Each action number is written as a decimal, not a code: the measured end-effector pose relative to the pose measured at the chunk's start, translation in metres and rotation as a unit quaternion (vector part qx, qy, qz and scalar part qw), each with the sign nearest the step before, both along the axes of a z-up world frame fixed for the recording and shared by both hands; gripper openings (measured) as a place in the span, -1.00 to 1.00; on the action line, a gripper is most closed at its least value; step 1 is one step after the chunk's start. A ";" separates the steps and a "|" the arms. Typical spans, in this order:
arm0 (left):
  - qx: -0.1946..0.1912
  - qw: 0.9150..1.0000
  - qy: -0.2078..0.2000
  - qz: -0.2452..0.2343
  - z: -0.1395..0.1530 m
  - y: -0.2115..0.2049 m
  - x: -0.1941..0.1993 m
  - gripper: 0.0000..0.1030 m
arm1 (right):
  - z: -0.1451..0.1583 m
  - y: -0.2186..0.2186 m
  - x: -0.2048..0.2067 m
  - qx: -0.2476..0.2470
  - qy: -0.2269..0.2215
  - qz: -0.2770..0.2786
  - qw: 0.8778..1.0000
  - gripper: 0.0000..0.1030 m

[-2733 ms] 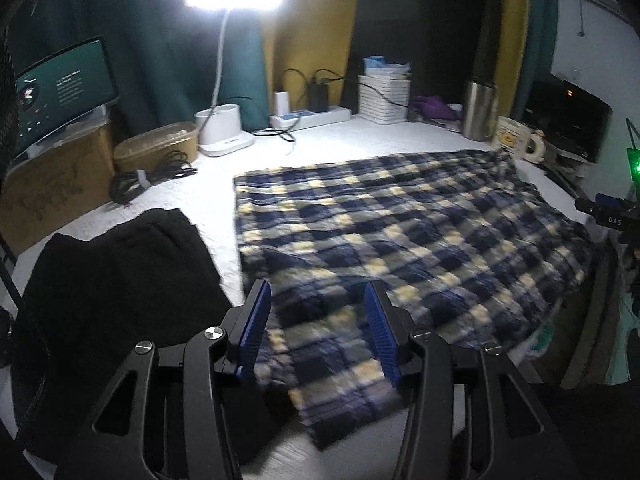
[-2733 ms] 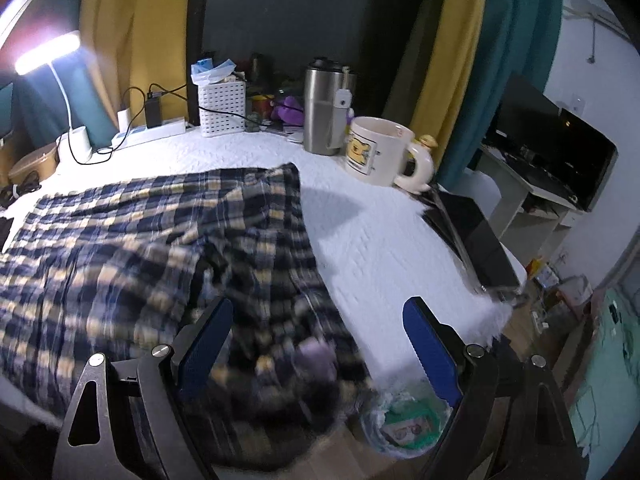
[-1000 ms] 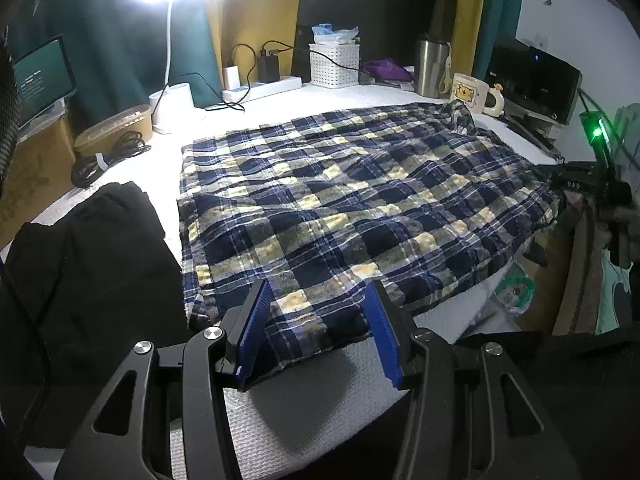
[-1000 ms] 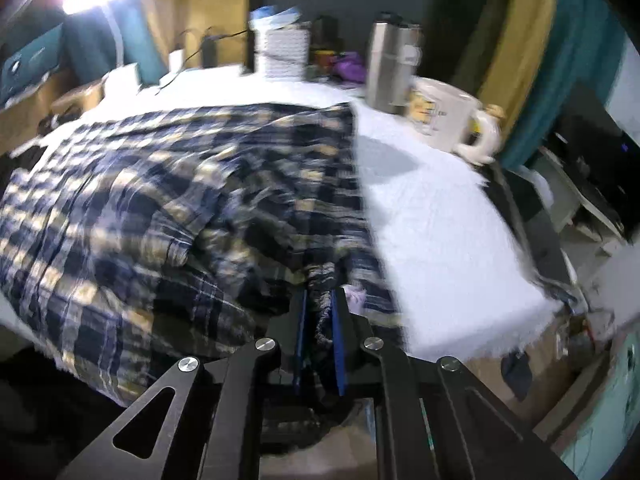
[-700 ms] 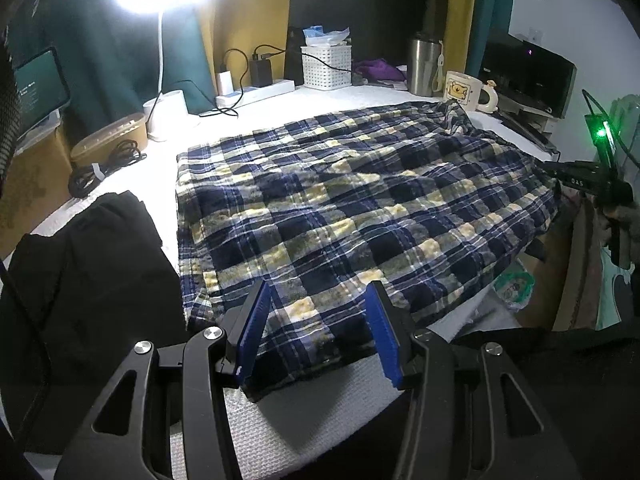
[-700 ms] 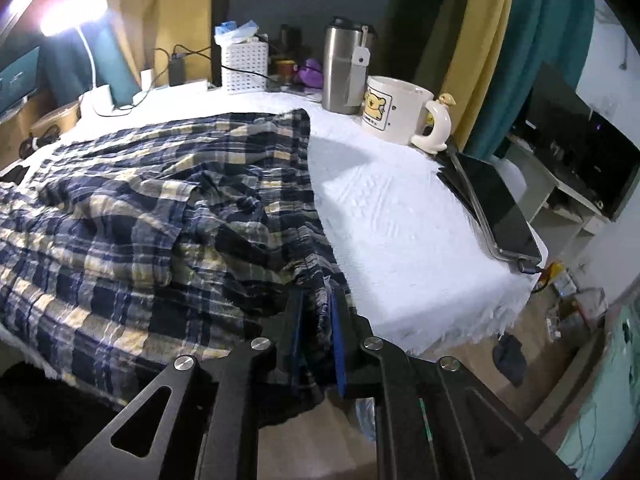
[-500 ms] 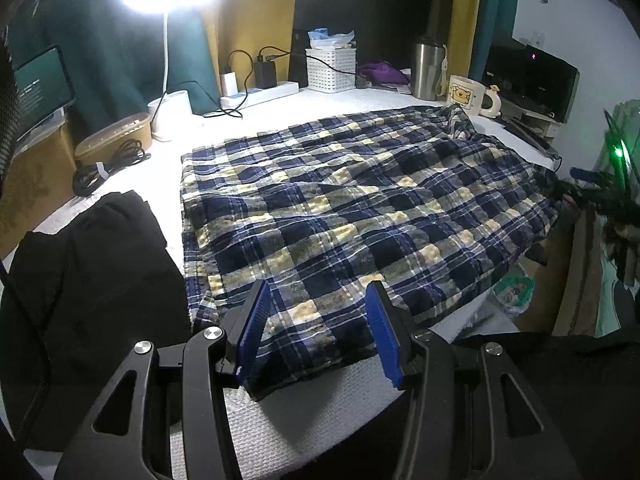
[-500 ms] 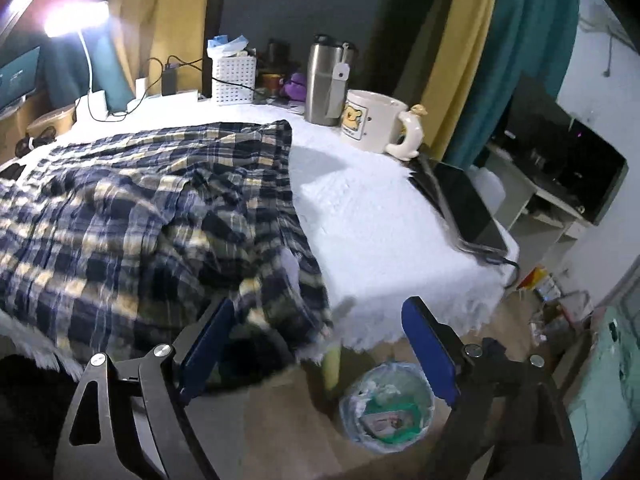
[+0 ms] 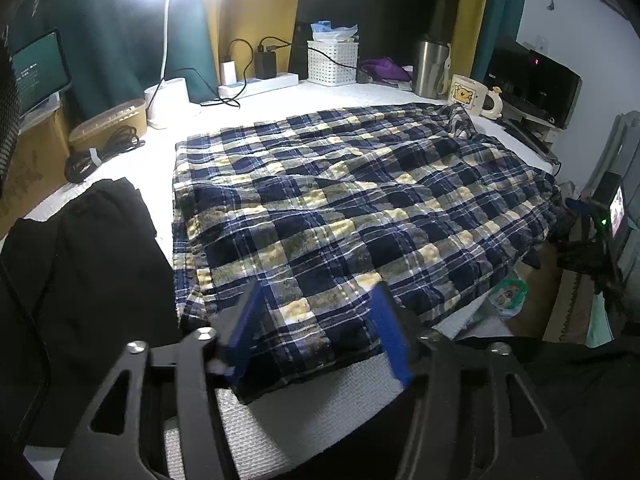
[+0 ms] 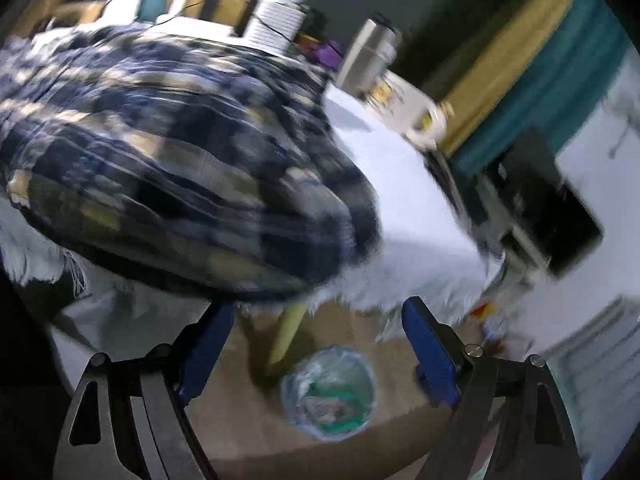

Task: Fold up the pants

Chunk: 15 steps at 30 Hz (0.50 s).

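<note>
Left claw (image 9: 318, 326) held level and pointing forward, its two blue-padded fingers (image 9: 246, 330) spread apart with nothing clamped between them; the black finger frames fan out toward the camera at the bottom of the left wrist view. Right claw (image 10: 320, 344) spread wide, wider than the left, its blue fingers (image 10: 430, 352) far apart and gripping nothing. The right wrist view is tilted and smeared with motion blur, the claw angled downward. Neither of the person's hands nor any arm appears in either view.
</note>
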<state>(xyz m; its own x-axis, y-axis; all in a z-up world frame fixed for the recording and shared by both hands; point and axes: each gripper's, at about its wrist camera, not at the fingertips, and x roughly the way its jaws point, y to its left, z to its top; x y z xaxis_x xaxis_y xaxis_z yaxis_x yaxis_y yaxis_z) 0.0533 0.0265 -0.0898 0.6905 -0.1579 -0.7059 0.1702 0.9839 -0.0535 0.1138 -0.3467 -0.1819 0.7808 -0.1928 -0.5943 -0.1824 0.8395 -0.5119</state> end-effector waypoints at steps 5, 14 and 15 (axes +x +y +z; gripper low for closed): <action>-0.004 1.000 -0.002 -0.008 -0.001 -0.002 -0.003 0.35 | 0.028 0.011 -0.001 0.011 -0.038 0.018 0.999 0.69; 0.011 0.999 0.003 -0.052 -0.012 -0.013 -0.013 0.61 | 0.071 0.008 0.041 0.070 -0.034 0.040 0.996 0.69; 0.018 0.998 0.002 -0.056 -0.013 -0.014 -0.014 0.63 | 0.075 0.006 0.048 0.081 -0.028 0.040 0.995 0.69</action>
<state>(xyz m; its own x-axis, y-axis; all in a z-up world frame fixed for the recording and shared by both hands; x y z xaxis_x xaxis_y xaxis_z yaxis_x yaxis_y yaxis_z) 0.0389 0.0121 -0.1026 0.6665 -0.2091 -0.7156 0.2795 0.9599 -0.0202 0.1623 -0.3404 -0.1065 0.8228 -0.0338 -0.5673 -0.2264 0.8961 -0.3818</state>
